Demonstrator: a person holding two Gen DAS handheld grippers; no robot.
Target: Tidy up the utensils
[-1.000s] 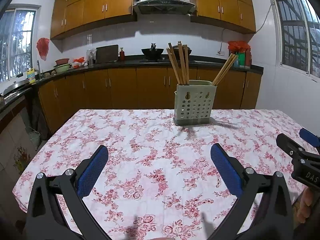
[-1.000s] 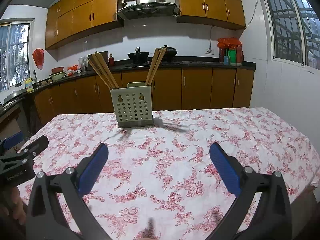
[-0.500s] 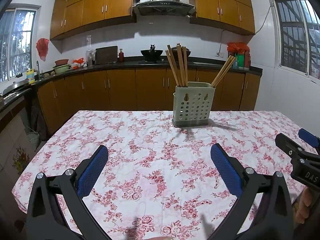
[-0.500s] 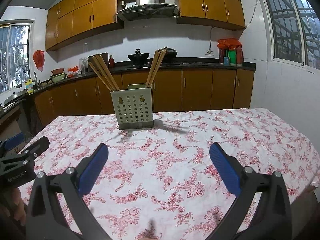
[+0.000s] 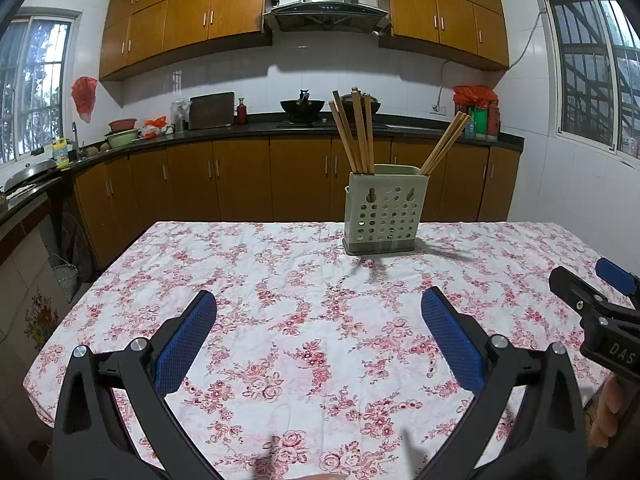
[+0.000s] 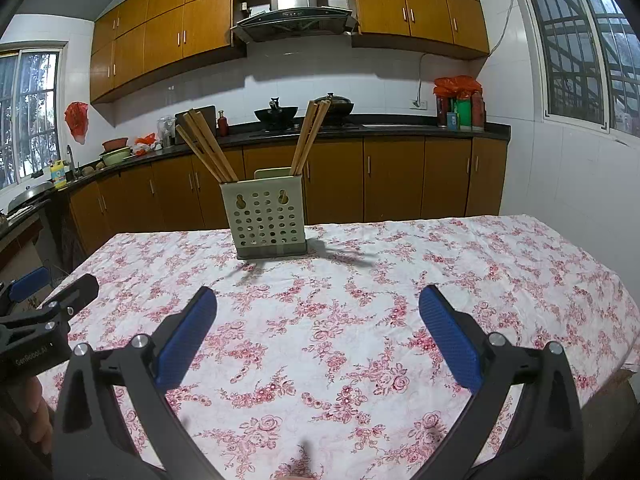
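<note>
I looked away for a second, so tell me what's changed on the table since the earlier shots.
Hardly anything. In the left wrist view the utensil holder sits slightly higher and further left in frame, so the left gripper shifted a little. Nothing was gripped or released. The right gripper stays open above the tablecloth, and the chopsticks remain in the holder.
</note>
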